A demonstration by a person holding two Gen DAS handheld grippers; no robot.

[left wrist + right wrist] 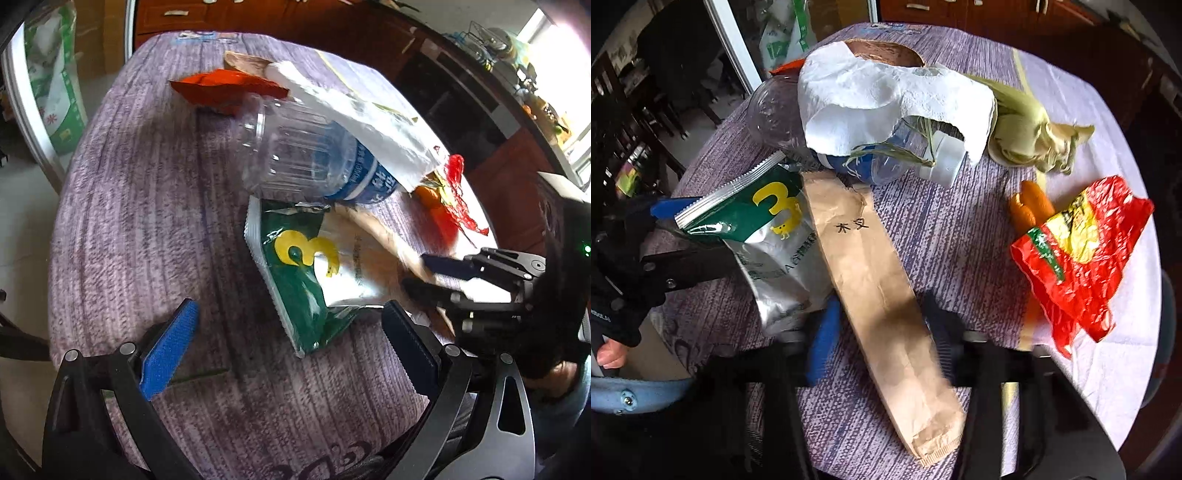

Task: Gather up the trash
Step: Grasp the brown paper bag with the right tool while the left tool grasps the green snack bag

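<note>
Trash all over the table (960, 229): right gripper (879, 317) pinched down on the long paper sleeve (871, 280), left gripper (291, 325) spread wide around the green snack bag (299, 273), not touching it. Plastic bottle (306, 155) lies just beyond.

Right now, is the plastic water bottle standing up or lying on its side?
On its side. The plastic water bottle lies flat on the table, white cap pointing sideways, with the paper towel draped over it.
</note>
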